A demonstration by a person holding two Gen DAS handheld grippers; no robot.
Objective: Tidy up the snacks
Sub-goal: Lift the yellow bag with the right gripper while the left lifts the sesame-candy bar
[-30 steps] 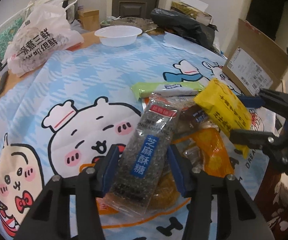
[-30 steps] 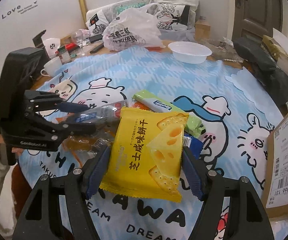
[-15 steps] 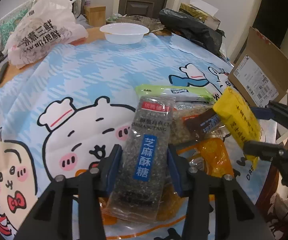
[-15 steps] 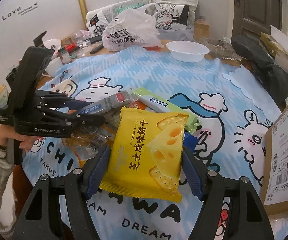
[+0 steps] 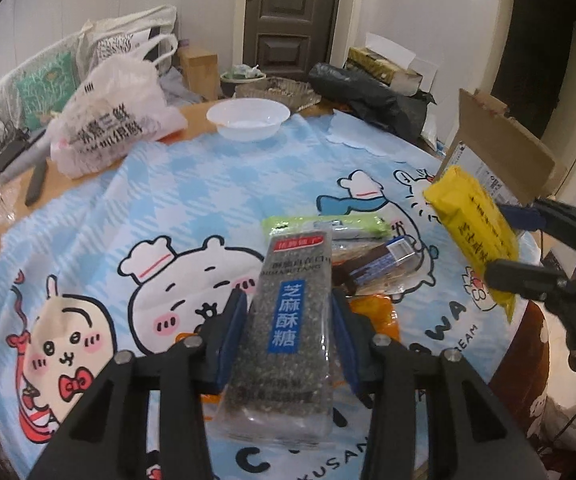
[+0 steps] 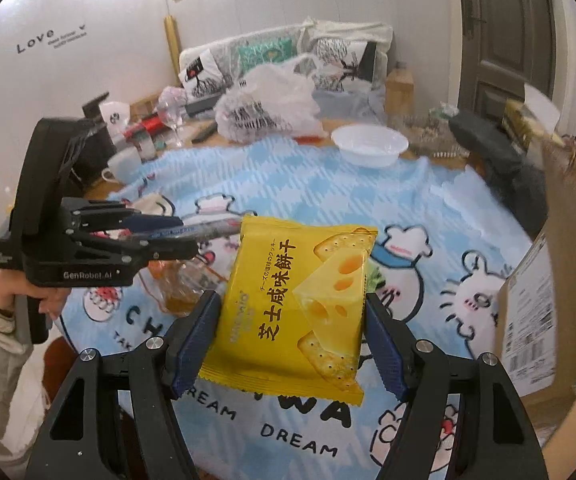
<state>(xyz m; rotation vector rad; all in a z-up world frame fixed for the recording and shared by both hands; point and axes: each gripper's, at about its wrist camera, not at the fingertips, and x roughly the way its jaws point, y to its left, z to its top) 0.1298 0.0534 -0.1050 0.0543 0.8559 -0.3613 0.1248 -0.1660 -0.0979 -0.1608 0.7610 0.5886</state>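
My left gripper is clamped on the sesame brittle pack, a long clear packet of dark seeds with a blue label, its blue pads pressing both long edges; a second ago the pads stood a little off the wrapper with the pack lying on the pile, and now they have closed in on it and the pack is up off the snacks. My right gripper holds the yellow cheese cracker packet across its width, the same grip as a second ago, and it too sits higher now: more of the tablecloth and its "DREAM" lettering shows beneath it than before. From the left camera the yellow packet hangs out to the right in front of the open cardboard box, clear of the heap, where earlier it overlapped the other snacks. What stays on the cloth is the green packet, a brown bar with a blue label and an orange wrapper, all bunched together just past my left fingertips. From the right camera my left gripper points in from the left with the edge of the brittle pack between its fingers, my hand and pale sleeve behind it. The white bowl and the printed plastic bag sit at the far side of the table as before.
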